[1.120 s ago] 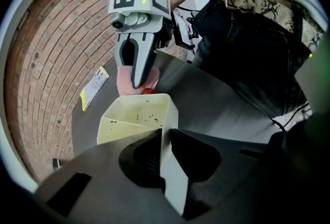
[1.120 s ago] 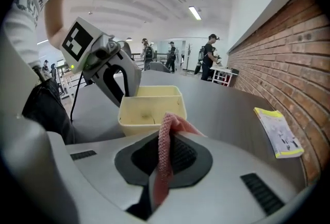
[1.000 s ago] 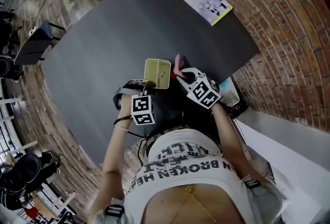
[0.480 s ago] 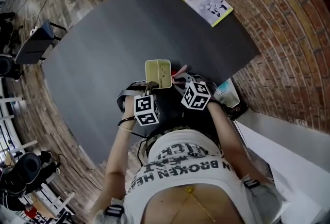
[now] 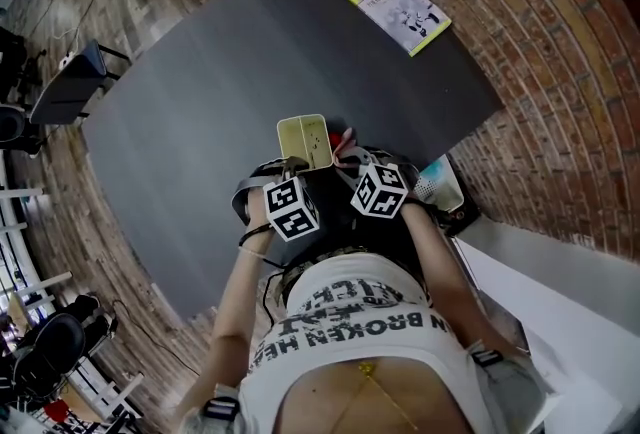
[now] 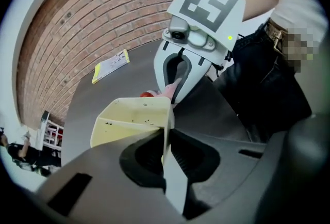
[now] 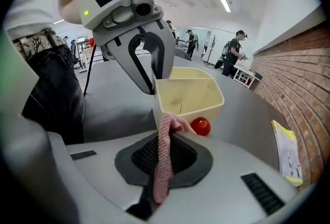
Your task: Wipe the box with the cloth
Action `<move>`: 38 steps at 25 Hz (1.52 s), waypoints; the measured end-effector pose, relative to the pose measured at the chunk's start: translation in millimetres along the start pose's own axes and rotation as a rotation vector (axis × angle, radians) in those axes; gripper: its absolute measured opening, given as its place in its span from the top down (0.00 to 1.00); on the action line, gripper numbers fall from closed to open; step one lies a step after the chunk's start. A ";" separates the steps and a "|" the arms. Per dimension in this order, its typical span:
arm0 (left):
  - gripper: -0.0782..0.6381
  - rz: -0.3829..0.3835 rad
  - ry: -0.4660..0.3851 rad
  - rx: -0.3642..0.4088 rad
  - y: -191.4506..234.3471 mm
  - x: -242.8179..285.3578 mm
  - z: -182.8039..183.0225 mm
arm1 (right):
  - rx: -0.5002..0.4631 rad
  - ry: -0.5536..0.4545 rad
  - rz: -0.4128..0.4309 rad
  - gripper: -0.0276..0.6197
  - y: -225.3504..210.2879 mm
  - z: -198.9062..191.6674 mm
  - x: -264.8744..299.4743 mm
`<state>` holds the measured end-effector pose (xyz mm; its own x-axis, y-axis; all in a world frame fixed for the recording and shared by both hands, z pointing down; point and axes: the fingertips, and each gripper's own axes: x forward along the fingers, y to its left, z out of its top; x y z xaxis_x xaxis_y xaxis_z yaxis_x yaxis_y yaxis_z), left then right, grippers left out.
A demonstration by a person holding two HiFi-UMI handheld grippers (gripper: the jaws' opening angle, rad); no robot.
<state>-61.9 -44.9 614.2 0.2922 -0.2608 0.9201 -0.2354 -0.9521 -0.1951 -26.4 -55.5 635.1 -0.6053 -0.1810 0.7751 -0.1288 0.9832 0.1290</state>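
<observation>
A pale yellow open box (image 5: 305,140) sits tilted at the near edge of the dark table (image 5: 200,92). My left gripper (image 5: 297,166) is shut on the box's near wall (image 6: 167,130), which passes between the jaws, and the jaws have just been closing a little tighter on it. My right gripper (image 5: 346,154) is beside the box's right side, shut on a pink knitted cloth (image 7: 165,161) that hangs down between its jaws. In the left gripper view the cloth (image 6: 170,89) reaches the box's far rim. A small red ball (image 7: 200,126) lies by the box.
A yellow-green booklet (image 5: 398,7) lies at the table's far right corner. A white and teal object (image 5: 441,184) sits past the table's right edge over the brick floor. Chairs (image 5: 70,87) stand to the left. People stand far off in the right gripper view.
The right gripper has come down and in toward the box's right side with the cloth, rolling as it went. The left gripper has rolled, turning the box slightly.
</observation>
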 end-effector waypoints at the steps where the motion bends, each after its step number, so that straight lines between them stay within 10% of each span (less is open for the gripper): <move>1: 0.83 0.006 0.003 -0.026 1.2 0.8 1.6 | 0.005 -0.002 -0.002 0.93 -1.0 -0.2 -0.8; 13: 0.84 0.041 0.028 -0.405 10.1 7.5 21.0 | 0.097 -0.071 -0.003 0.93 -2.0 21.4 -1.9; 27: 0.77 0.010 -0.143 -0.341 4.6 -28.2 14.5 | 0.137 -0.065 -0.050 0.93 -8.5 14.4 -13.9; 33: 0.75 0.027 -0.174 -0.189 25.8 -55.9 -0.3 | 0.156 -0.069 -0.064 0.93 -8.8 13.8 -18.4; 38: 0.72 0.063 0.018 0.208 45.1 -60.8 -39.4 | 0.164 -0.067 -0.069 0.93 -6.9 15.0 -21.8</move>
<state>-126.8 -65.7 562.8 0.2660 -0.3193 0.9095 -0.0556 -0.9470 -0.3163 -24.1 -58.7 608.1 -0.6411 -0.2546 0.7240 -0.2951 0.9526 0.0737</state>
